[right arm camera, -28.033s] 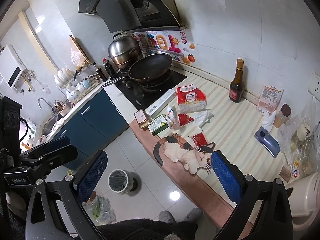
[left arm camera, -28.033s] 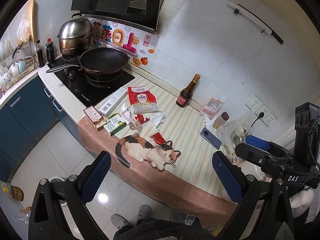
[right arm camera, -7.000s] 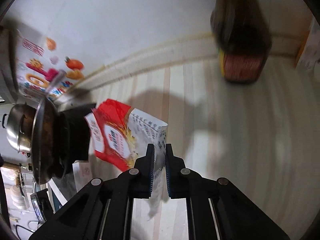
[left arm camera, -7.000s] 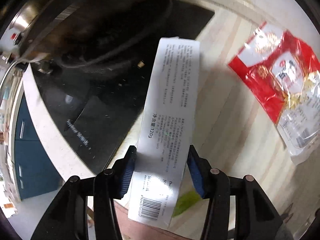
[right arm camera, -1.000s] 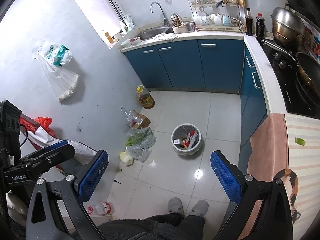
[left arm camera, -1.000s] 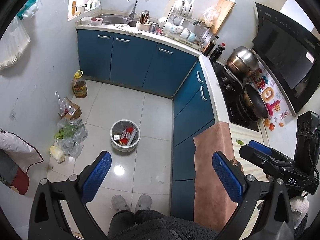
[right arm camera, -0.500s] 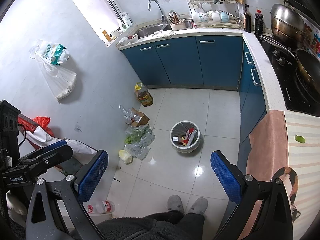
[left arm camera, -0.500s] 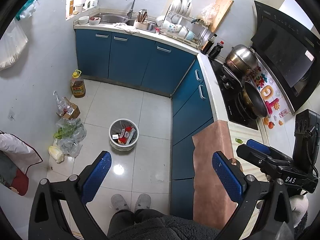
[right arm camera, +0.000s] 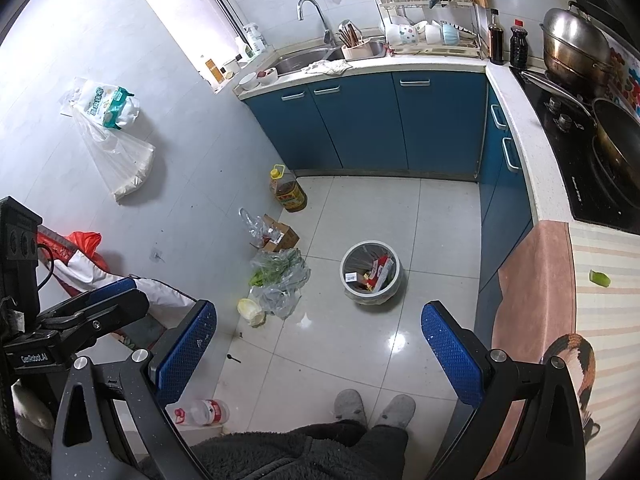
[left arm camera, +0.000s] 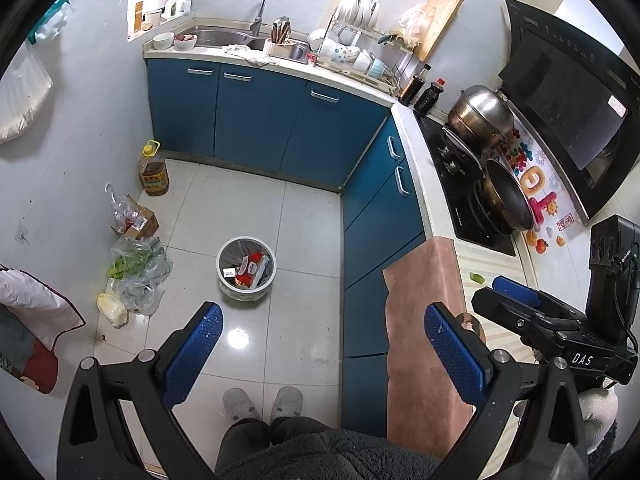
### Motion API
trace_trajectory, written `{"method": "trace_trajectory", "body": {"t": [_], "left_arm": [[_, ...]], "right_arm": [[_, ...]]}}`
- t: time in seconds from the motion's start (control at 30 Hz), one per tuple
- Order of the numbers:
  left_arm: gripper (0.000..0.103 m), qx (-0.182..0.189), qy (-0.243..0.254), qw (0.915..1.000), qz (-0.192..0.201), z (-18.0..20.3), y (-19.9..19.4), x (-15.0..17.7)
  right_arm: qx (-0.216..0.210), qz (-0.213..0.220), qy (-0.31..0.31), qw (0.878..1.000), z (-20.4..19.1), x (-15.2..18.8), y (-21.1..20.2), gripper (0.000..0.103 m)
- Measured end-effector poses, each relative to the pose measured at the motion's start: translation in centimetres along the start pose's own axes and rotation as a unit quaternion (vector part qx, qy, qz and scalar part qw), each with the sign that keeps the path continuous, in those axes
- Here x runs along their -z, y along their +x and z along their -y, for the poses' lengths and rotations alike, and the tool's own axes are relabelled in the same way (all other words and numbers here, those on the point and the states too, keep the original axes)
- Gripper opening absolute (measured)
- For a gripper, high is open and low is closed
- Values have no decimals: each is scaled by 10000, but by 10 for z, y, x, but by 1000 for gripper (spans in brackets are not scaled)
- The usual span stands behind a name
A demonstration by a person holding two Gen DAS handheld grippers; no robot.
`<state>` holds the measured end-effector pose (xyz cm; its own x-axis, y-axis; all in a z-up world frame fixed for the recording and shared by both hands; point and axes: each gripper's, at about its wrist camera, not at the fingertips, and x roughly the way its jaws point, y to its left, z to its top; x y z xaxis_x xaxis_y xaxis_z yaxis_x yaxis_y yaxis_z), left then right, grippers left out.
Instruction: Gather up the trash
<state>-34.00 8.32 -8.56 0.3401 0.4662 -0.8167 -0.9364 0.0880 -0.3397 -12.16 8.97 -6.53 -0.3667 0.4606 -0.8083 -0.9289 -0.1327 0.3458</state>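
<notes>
Shifted slightly since half a second ago: both views tipped a bit further down at the floor, round white wastebasket with clear liner [left arm camera: 246, 268] nearer frame centre. Left gripper [left arm camera: 320, 354] spread wide, blue pads empty; right gripper [right arm camera: 320, 354] likewise spread, nothing between pads. Trash sits inside wastebasket on grey tiled floor [left arm camera: 296, 240]: red-and-white snack packet [left arm camera: 250, 268] and long white carton [right arm camera: 386, 271] leaning on rim, plus a small barcode label; lower layers of contents not resolvable. Small green scrap [right arm camera: 599, 278] lies alone on striped counter mat [right arm camera: 604, 304]; counter to the right cut off in both views, so remaining trash there cannot be told. Calico-cat print on mat edge only partly visible behind right finger in both views. Grey slippers [right arm camera: 372, 408] and dark fleece at bottom edge, rest of person hidden. Right wrist view alone shows clear plastic bottle with red cap [right arm camera: 202, 413] lying on floor and hanging white plastic bag [right arm camera: 108, 120] on wall. Left wrist view alone shows black range hood [left arm camera: 568, 120] and wooden cutting board [left arm camera: 438, 24]. Each view catches the other gripper at its edge, jaw state there unclear.
</notes>
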Motion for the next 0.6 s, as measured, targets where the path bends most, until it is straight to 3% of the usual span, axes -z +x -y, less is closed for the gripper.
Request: {"method": "trace_trajectory", "body": {"t": [0.6], "left_arm": [[103, 20, 89, 10000, -20, 3, 1, 5]], "right_arm": [[36, -13, -62, 10000, -1, 7, -4, 103]]}}
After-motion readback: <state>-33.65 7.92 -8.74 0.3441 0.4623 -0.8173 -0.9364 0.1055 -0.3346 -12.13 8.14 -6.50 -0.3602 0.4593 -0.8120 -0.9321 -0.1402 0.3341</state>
